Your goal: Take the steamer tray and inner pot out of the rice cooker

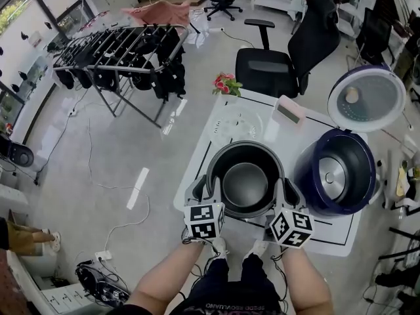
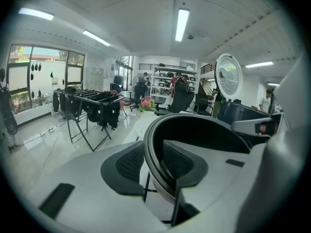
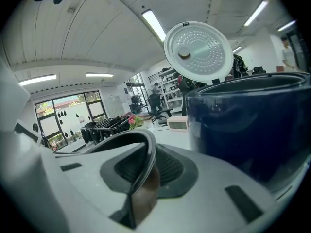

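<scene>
Inner pot (image 1: pixel 245 184) upright, mouth facing up, rim clamped on opposite sides by left claw (image 1: pixel 207 194) and right claw (image 1: pixel 286 197), perhaps resting on desk (image 1: pixel 341 232).

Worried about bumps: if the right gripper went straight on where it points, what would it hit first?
The right gripper is clamped on the rim of the inner pot. Beyond that, probably the small beige box on the table, though the rice cooker close at its right might be grazed first.
</scene>
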The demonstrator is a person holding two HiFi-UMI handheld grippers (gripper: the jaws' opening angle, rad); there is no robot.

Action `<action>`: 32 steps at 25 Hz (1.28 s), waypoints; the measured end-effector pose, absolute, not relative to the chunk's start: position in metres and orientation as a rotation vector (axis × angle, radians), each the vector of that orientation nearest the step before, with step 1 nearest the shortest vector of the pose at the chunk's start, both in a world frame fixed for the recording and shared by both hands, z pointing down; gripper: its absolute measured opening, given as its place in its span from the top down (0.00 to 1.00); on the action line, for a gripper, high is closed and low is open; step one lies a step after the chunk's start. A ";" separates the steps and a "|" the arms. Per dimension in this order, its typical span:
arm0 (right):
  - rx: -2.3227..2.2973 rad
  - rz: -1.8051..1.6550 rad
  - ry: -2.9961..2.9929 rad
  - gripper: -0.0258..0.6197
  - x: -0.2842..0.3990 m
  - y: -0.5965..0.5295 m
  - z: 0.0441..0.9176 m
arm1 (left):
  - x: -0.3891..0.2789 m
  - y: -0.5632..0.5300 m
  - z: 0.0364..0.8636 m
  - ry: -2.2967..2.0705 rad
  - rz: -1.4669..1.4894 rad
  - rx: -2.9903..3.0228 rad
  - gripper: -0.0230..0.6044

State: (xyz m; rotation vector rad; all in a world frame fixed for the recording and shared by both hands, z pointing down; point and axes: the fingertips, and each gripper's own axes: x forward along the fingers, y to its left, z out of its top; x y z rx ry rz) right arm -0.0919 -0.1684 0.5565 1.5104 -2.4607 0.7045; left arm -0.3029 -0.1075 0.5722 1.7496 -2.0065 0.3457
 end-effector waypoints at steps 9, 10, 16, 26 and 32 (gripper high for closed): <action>1.509 0.734 -2.455 0.86 -0.087 -0.176 0.570 | -0.298 -0.112 0.573 -2.033 0.355 1.792 0.79; 1.508 0.733 -2.456 0.86 -0.087 -0.176 0.569 | -0.298 -0.112 0.572 -2.033 0.356 1.793 0.79; 1.464 0.715 -2.481 0.86 -0.088 -0.178 0.570 | -0.300 -0.112 0.572 -2.037 0.367 1.818 0.77; 1.461 0.337 -2.583 0.86 -0.085 -0.166 0.511 | -0.282 -0.110 0.525 -2.052 0.307 1.995 0.81; 1.458 0.359 -2.670 0.96 -0.083 -0.141 0.480 | -0.259 -0.101 0.499 -1.943 0.224 2.108 0.96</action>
